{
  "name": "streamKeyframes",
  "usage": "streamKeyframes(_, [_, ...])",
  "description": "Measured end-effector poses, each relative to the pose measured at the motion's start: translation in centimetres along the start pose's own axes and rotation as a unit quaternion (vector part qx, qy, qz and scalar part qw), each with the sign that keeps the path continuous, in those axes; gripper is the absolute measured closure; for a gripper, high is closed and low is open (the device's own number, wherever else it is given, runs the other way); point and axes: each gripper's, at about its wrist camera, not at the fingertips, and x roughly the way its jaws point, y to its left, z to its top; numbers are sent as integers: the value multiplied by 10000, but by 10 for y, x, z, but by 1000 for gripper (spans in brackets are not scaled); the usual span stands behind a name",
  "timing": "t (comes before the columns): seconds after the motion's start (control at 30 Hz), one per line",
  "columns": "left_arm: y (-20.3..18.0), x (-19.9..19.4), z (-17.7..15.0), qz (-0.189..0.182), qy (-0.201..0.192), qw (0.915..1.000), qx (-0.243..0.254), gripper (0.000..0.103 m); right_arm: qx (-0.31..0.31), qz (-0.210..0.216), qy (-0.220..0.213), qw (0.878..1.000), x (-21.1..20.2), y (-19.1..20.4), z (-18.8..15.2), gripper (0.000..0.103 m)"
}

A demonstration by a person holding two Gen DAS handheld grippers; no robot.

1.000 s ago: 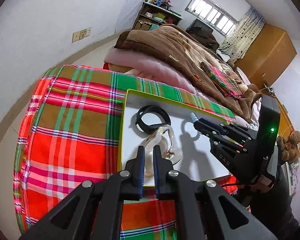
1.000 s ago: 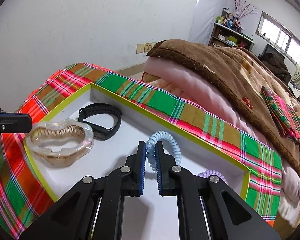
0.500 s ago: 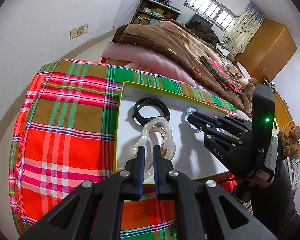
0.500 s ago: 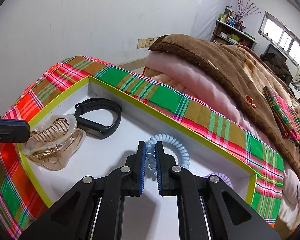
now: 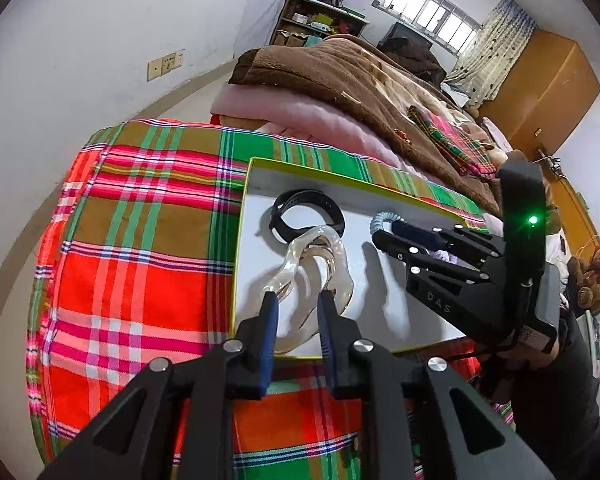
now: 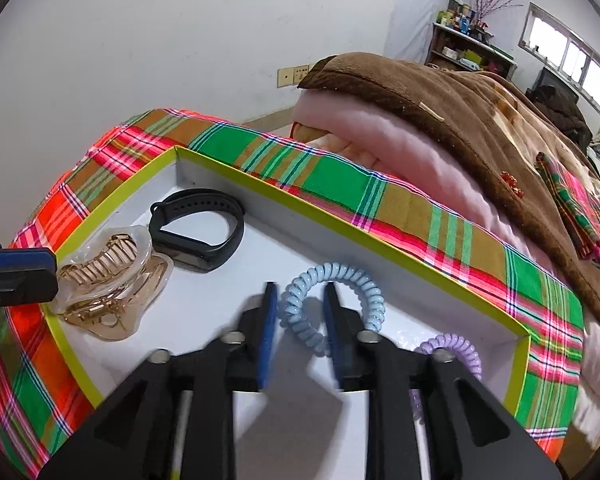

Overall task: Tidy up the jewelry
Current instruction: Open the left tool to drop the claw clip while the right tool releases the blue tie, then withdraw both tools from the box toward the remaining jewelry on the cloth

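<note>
A white tray with a yellow-green rim (image 5: 324, 174) (image 6: 312, 210) lies on a plaid cloth. In it are a clear amber hair claw (image 5: 316, 264) (image 6: 112, 280), a black wristband (image 5: 306, 212) (image 6: 198, 234), a light blue spiral hair tie (image 6: 332, 300) (image 5: 380, 220) and a purple spiral hair tie (image 6: 456, 352). My left gripper (image 5: 296, 300) is open with its fingers on either side of the claw's near end. My right gripper (image 6: 300, 296) is open around the blue tie, which rests on the tray floor.
The plaid cloth (image 5: 140, 248) covers a surface next to a bed piled with pink and brown blankets (image 5: 340, 92). A white wall with a socket plate (image 5: 166, 64) is at the left. A wooden wardrobe (image 5: 548, 92) stands at the far right.
Both grippers were shut, the left on the hair claw and the right on the blue tie. Both have opened, and the claw and tie now lie in the tray.
</note>
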Motion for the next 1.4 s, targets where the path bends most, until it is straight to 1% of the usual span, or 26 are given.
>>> streamKeyframes(0.07, [-2, -2, -1, 52, -36, 10000, 9, 77, 50, 2, -62, 10000, -5, -1, -1, 66])
streamKeyframes(0.13, [-6, -6, -2, 212, -102, 9997, 79, 70, 118, -3, -120, 9999, -12, -1, -2, 66])
streamKeyframes(0.27, [-15, -16, -5, 386, -232, 9988, 197, 65, 232, -13, -268, 9994, -29, -1, -6, 66])
streamKeyframes(0.33, [-20, -21, -8, 500, -316, 9979, 262, 61, 307, 9, -376, 9988, -40, 0, -9, 66])
streamKeyframes(0.4, [-24, -26, -11, 533, -397, 9973, 301, 59, 385, 17, -462, 9982, -51, 0, -13, 65])
streamKeyframes(0.57, [-33, -40, -22, 684, -562, 9955, 322, 58, 514, 55, -705, 9962, -80, 6, -27, 65])
streamKeyframes(0.63, [-37, -46, -27, 834, -647, 9936, 394, 57, 562, 61, -778, 9954, -90, 9, -32, 64])
streamKeyframes(0.73, [-42, -57, -35, 1016, -815, 9904, 469, 54, 625, 46, -900, 9940, -104, 11, -41, 59])
streamKeyframes(0.87, [-46, -68, -45, 1105, -940, 9882, 491, 54, 721, 41, -1089, 9914, -124, 15, -56, 59])
streamKeyframes(0.93, [-51, -72, -50, 1269, -1029, 9848, 596, 53, 743, 26, -1189, 9901, -135, 18, -64, 59])
streamKeyframes(1.03, [-57, -78, -60, 1390, -1109, 9819, 659, 53, 726, -36, -1313, 9887, -149, 22, -77, 59])
streamKeyframes(1.13, [-62, -83, -69, 1394, -1189, 9806, 692, 52, 723, -88, -1406, 9874, -161, 24, -88, 59])
streamKeyframes(1.23, [-69, -88, -78, 1445, -1300, 9776, 810, 50, 755, -148, -1472, 9861, -169, 24, -101, 58])
streamKeyframes(1.27, [-71, -90, -80, 1399, -1342, 9774, 837, 50, 778, -152, -1473, 9859, -171, 24, -104, 58])
streamKeyframes(1.3, [-72, -90, -82, 1436, -1365, 9764, 859, 48, 793, -158, -1474, 9858, -172, 24, -107, 58])
streamKeyframes(1.4, [-77, -93, -87, 1488, -1460, 9734, 947, 47, 838, -189, -1478, 9853, -175, 21, -118, 56])
